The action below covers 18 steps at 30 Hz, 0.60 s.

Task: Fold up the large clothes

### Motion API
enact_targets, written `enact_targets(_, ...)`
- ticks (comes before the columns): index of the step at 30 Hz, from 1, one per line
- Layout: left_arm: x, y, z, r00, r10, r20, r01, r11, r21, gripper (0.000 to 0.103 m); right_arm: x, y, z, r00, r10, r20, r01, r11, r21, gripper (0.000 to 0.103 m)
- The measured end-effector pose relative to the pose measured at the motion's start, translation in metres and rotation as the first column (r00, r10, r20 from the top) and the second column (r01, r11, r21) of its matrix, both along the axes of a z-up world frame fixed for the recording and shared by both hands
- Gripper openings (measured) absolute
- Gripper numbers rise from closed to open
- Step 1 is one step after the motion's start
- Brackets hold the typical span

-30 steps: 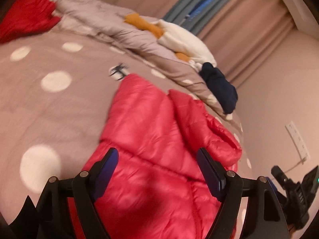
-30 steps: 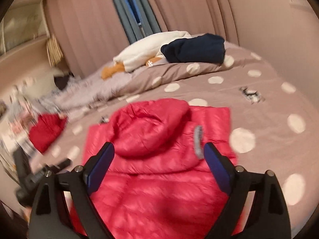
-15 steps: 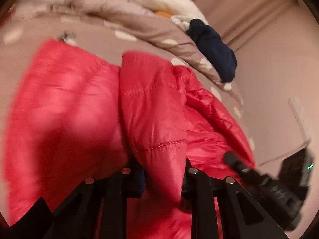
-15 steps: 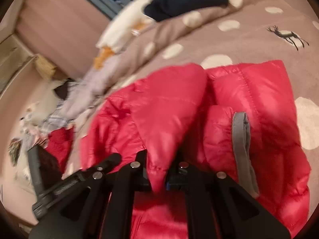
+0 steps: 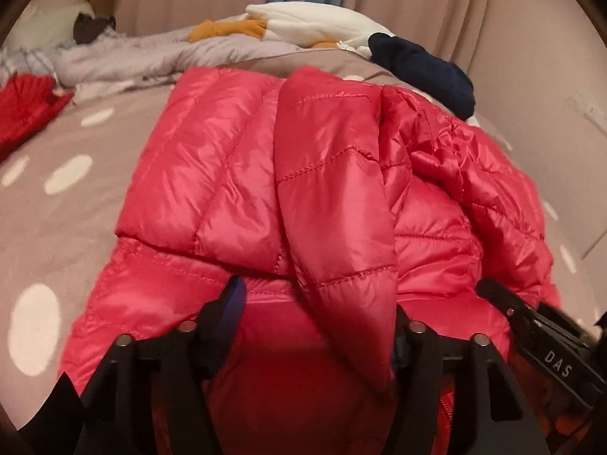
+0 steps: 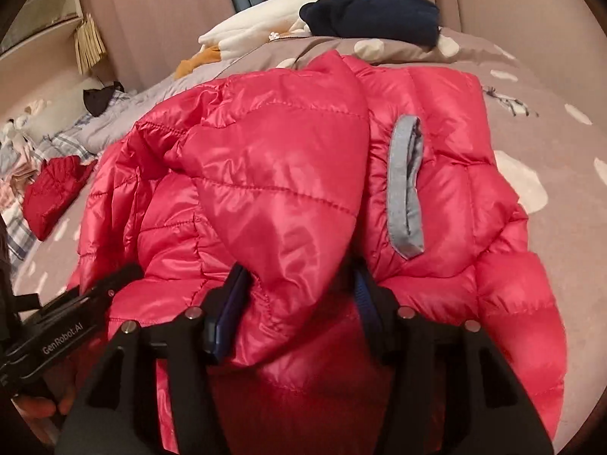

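Jacket: a red quilted down jacket lies spread across the middle of the bed, filling the centre of both wrist views.
Folded flap: a puffy fold of the jacket hangs from the upper centre of the left view into the lower centre; the right view shows the same kind of fold between its fingers.
Left tool: jaws are opening; the fold lies between them, against the right-hand finger, with a clear gap at the blue pad on the left.
Right tool: jaws are opening, fabric between them but not pinched.
Grey loop: a grey strap sits on the jacket, right of centre in the right view.
Bed cover: taupe with pale spots.
Far end: a white garment and a navy one at the upper right; a darker red garment at the left edge.
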<state>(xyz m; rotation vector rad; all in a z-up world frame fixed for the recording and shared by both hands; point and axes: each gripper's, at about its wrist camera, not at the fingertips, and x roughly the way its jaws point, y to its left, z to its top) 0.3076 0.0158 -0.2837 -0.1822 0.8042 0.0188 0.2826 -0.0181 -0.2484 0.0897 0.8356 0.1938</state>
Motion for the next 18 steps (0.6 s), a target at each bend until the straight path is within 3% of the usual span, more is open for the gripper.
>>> enact_targets(2, 0.000, -0.004, -0.001, 1.000, 0.017, 0.000, -0.017, 1.000, 0.025, 0.078, 0.002, 0.006, -0.003, 1.000, -0.003, 0.005, 0.003, 1.000, -0.028, 0.058)
enact_targets(7, 0.021, -0.003, -0.005, 0.998, 0.049, -0.038, -0.048, 0.998, 0.029, 0.087, 0.027, 0.004, -0.008, 1.000, -0.019, -0.016, 0.018, 0.998, -0.057, 0.061)
enact_targets(11, 0.027, -0.004, -0.010, 0.996, 0.069, -0.053, -0.066, 0.996, 0.063, 0.092, 0.047, 0.000, -0.013, 0.999, -0.032, -0.033, 0.030, 0.998, -0.054, 0.063)
enact_targets(18, 0.042, 0.001, -0.012, 0.993, 0.098, -0.063, -0.094, 0.994, 0.057, 0.094, 0.071, 0.001, -0.014, 0.999, -0.034, -0.035, 0.031, 0.997, -0.066, 0.065)
